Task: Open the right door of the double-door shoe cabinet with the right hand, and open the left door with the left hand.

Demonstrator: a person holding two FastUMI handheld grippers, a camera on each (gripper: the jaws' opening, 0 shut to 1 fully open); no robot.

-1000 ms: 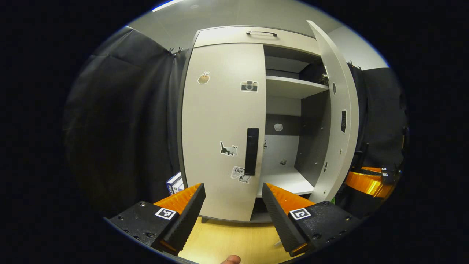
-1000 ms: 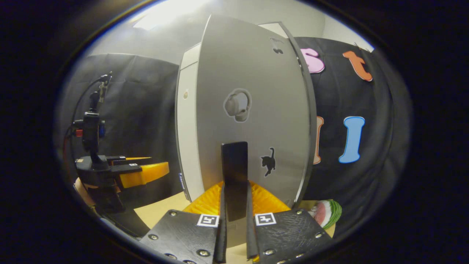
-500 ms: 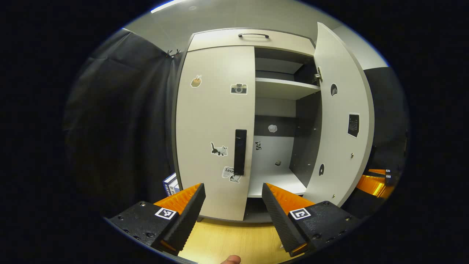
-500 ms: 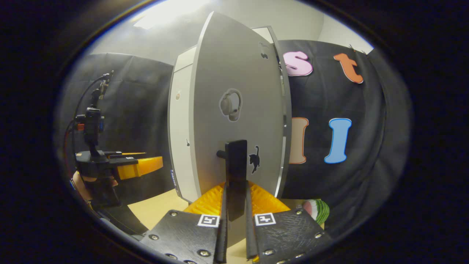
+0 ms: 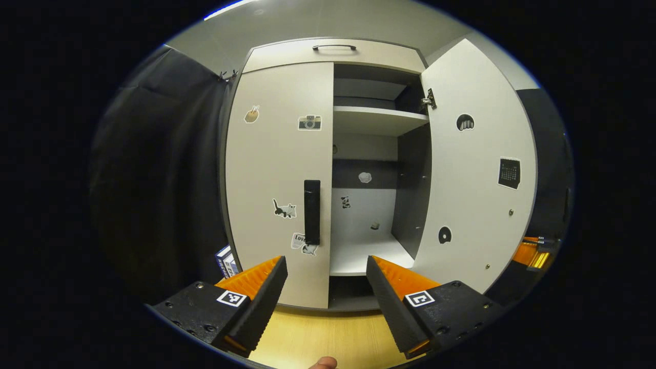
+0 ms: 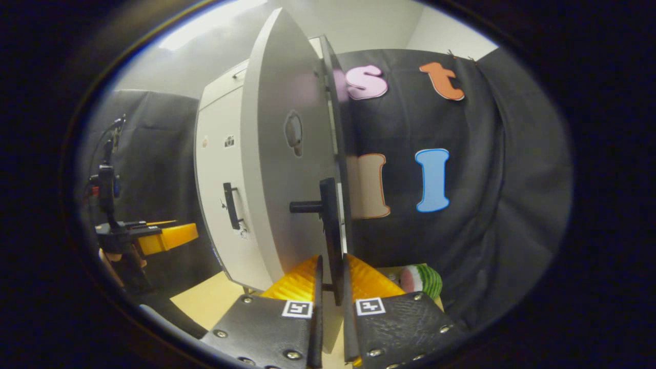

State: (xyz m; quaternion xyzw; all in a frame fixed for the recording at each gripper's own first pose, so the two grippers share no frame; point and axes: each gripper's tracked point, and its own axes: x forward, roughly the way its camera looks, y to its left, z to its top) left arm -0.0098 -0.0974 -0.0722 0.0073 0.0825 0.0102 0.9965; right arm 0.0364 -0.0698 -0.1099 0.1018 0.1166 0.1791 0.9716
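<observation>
Black, the right door's handle [image 6: 330,233] is clamped between the right gripper's [image 6: 330,287] jaws, with the right door [image 5: 476,169] swung wide. The left door [image 5: 279,174] is shut, its handle [image 5: 311,211] ahead of the left gripper [image 5: 327,279], whose jaws stand apart. Pulling the right door past its hinge limit could strain it or tear the handle from the grip.

left gripper view: fronts shoe cabinet [image 5: 279,169], near | right gripper view: close, edge-on right door [image 6: 277,169]

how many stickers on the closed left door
4: a brown one top left, a camera top right, a cat mid-door, one partly behind the handle.
</observation>
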